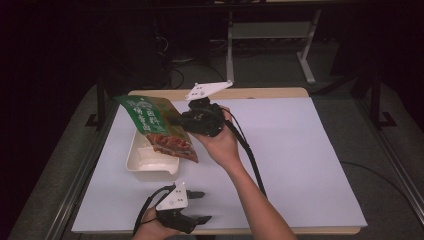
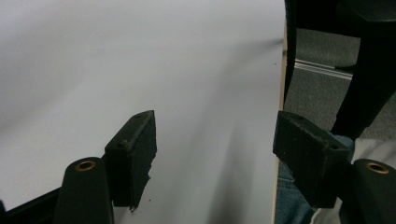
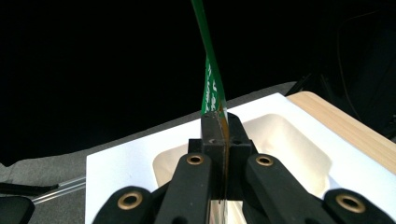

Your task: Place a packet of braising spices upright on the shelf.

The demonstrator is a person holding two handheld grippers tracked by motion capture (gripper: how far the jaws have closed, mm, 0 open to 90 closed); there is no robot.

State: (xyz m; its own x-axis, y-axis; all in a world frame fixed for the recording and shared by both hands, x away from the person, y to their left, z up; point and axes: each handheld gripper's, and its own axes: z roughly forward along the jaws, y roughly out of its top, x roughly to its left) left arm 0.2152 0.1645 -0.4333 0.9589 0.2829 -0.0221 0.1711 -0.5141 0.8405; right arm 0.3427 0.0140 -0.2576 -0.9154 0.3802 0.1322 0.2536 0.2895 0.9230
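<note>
A green and red food pouch [image 1: 155, 125] hangs in the air over a cream plastic tray [image 1: 135, 160] at the table's left. My right gripper [image 1: 177, 121] is shut on the pouch's right edge, with a hand behind it. In the right gripper view the pouch [image 3: 211, 79] stands edge-on, pinched between the closed jaws, and the tray [image 3: 299, 149] lies below. My left gripper [image 1: 204, 207] rests near the table's front edge, its jaws apart. In the left gripper view its fingertips [image 2: 133, 149] have nothing between them, only the white table.
A white mat [image 1: 290, 165] covers the wooden table [image 1: 280, 93]. The right gripper's black cable [image 1: 250, 155] trails along the forearm. The table's edge [image 2: 282, 70] and grey floor show in the left gripper view. Dark desk frames stand beyond the far edge.
</note>
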